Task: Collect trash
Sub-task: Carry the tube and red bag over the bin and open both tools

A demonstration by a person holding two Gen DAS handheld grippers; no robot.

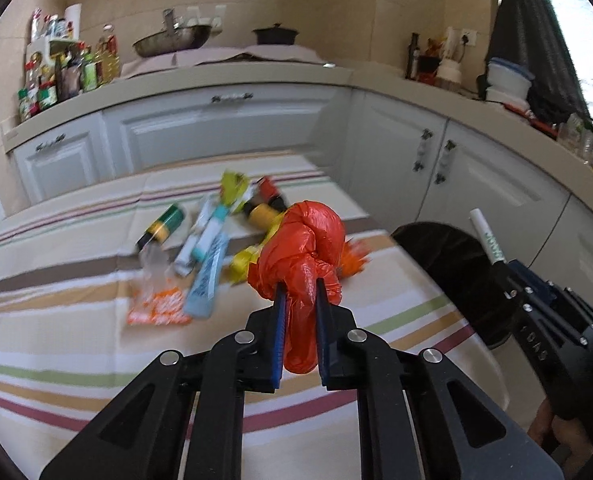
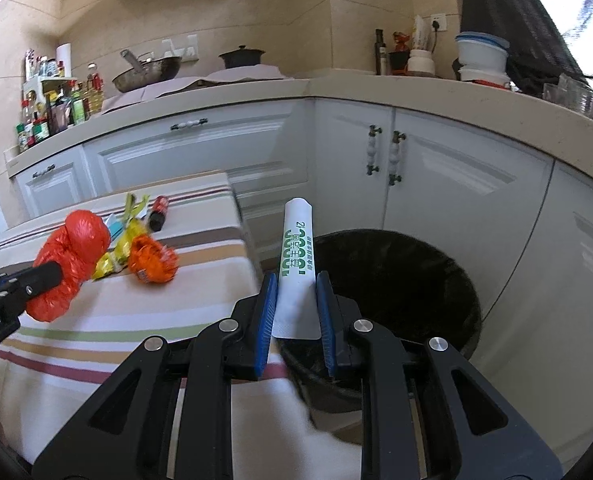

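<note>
White kitchen cabinets run behind a striped table [image 1: 76, 360]. One left tool [image 1: 300, 292] is clenched on one crumpled red plastic bag [image 1: 304, 248], at centre frame, above the cloth. One right tool [image 2: 296, 284] grips one white tube with green print [image 2: 296, 256], raised over one black-lined bin [image 2: 416, 280] at the table's right edge. Left lying on the table, upper centre: two small bottles [image 1: 164, 228], one blue tube [image 1: 208, 276], yellow wrappers [image 1: 244, 264] and two orange wrappers [image 1: 156, 308].
</note>
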